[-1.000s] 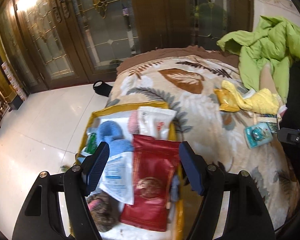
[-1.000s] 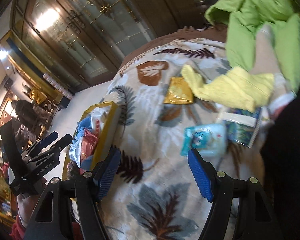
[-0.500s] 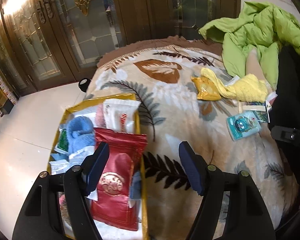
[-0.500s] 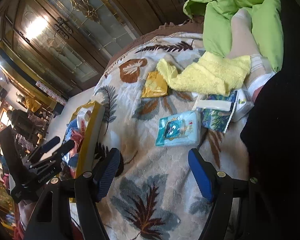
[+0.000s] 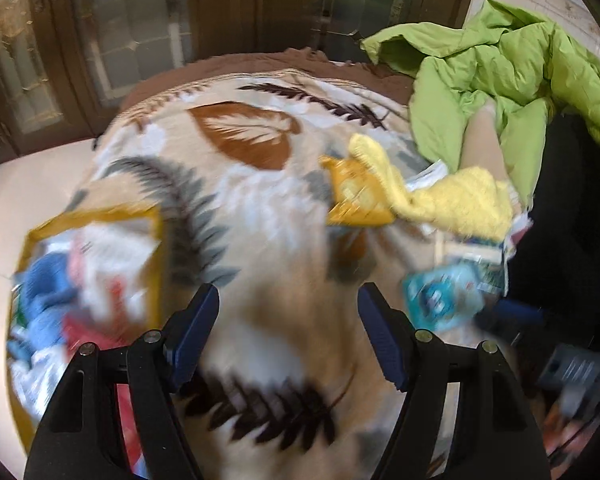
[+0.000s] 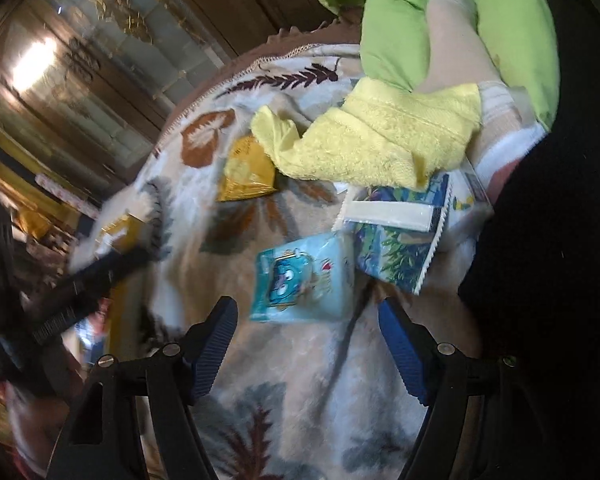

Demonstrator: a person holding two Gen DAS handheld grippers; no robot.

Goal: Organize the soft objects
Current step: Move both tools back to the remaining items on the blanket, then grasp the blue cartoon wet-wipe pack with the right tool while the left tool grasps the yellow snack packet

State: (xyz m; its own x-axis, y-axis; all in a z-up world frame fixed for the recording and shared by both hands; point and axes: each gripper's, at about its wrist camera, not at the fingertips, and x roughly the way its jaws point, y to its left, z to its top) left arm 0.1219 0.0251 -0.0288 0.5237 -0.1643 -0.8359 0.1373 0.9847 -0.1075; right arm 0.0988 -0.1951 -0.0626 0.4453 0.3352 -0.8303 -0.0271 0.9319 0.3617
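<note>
Sorting partly done: several soft items fill the yellow box [image 5: 156, 240].
Towel [image 6: 380, 136], gold pouch [image 6: 246, 176] and blue pack [image 6: 300, 280] remain on the bed [image 6: 300, 380]; my right hand-held gripper [image 6: 306, 344] and left hand-held gripper [image 5: 288, 328] gape empty.

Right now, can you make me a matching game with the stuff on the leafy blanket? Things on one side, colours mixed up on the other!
Things:
1. towel
2. tissue pack
3. jacket
4. snack packet

Colours:
A. bright green
B. gold
C. pale yellow
D. light blue

Pairs: 1-C, 2-D, 3-A, 4-B
</note>
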